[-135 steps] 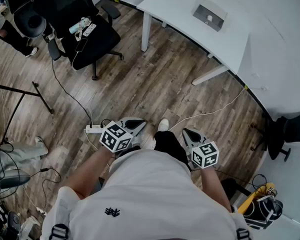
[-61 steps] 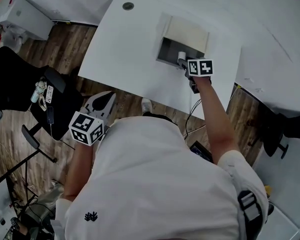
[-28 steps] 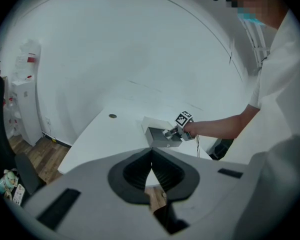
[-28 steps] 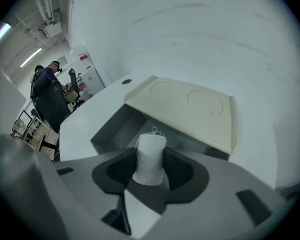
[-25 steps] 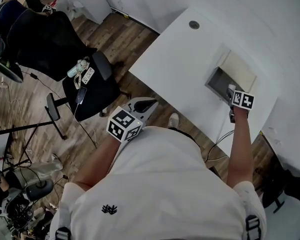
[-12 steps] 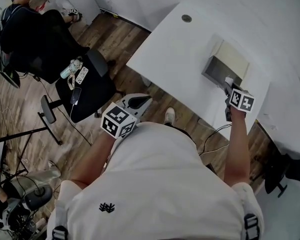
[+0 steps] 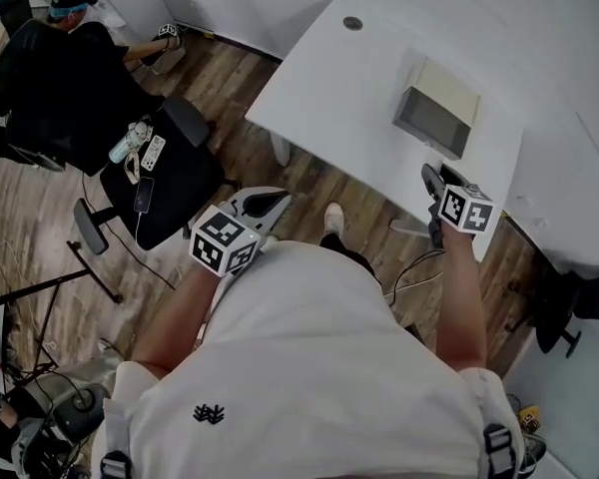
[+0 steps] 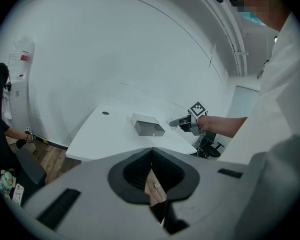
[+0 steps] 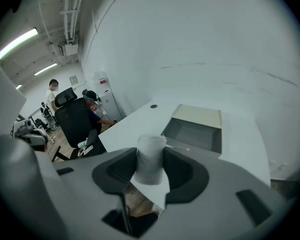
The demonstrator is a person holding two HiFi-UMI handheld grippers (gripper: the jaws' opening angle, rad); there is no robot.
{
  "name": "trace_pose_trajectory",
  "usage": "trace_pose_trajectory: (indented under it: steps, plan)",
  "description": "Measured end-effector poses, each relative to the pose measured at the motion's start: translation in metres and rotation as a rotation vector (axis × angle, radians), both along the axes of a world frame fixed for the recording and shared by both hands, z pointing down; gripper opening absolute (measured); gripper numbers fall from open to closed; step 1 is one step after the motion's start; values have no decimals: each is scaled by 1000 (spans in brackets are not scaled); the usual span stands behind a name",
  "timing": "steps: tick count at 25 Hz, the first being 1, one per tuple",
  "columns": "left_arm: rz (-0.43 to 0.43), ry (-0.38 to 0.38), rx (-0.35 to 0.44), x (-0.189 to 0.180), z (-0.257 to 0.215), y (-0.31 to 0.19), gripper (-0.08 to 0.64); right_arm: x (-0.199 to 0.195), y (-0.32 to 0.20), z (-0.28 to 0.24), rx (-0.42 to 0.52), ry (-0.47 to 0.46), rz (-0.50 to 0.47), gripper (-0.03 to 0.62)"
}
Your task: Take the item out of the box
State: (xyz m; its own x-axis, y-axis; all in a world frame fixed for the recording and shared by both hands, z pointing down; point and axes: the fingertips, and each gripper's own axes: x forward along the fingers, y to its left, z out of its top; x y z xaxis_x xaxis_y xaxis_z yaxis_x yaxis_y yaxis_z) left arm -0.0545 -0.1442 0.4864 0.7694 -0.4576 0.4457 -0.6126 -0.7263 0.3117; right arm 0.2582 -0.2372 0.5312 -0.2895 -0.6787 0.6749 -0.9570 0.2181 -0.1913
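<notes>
The main risk here is a drop: the right tool (image 7: 434, 180) is clamped on the item (image 9: 151, 157), a small pale cylinder that looks light and perhaps soft. It is pinched only across its sides near the jaw tips, with its top poking above the pads. A round, smooth body held that way could slide or twist out if the grip eases or the hand jerks, and squeezing harder might dent it if it is as thin as it looks. In the head view the tool sits at the near edge of the counter (image 7: 329, 98), so a slip could send the item to the wooden floor (image 7: 309, 183) rather than onto the counter. The item is clear of the box (image 7: 434, 123), which sits further back on the counter with its open side facing the person and looks empty, so catching on the rim seems unlikely. The right arm reaches forward and nearly straight, with the tool pointing toward the box but apart from it. The left arm is bent and tucked close to the body, holding the left tool (image 7: 265, 204) over the floor short of the counter, its jaws together with nothing between them.
</notes>
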Motion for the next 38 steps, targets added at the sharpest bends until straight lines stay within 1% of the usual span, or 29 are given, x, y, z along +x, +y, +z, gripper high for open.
trace_pose_trajectory:
  steps: [9,17,22,30,38]
  plan:
    - [49,13,-7,-22,7,35,8,-46,70,-16,32,-34,7,172]
    - [79,28,-13,-28,11,51,7,-77,113,-24,39,-53,6,172]
    - [93,33,-8,-32,10,57,7,-93,130,-25,42,-61,0,172]
    - [121,29,-9,-33,11,61,7,-106,145,-26,39,-68,-4,172]
    - [116,31,-3,-35,10,64,8,-115,155,-28,35,-56,-31,172]
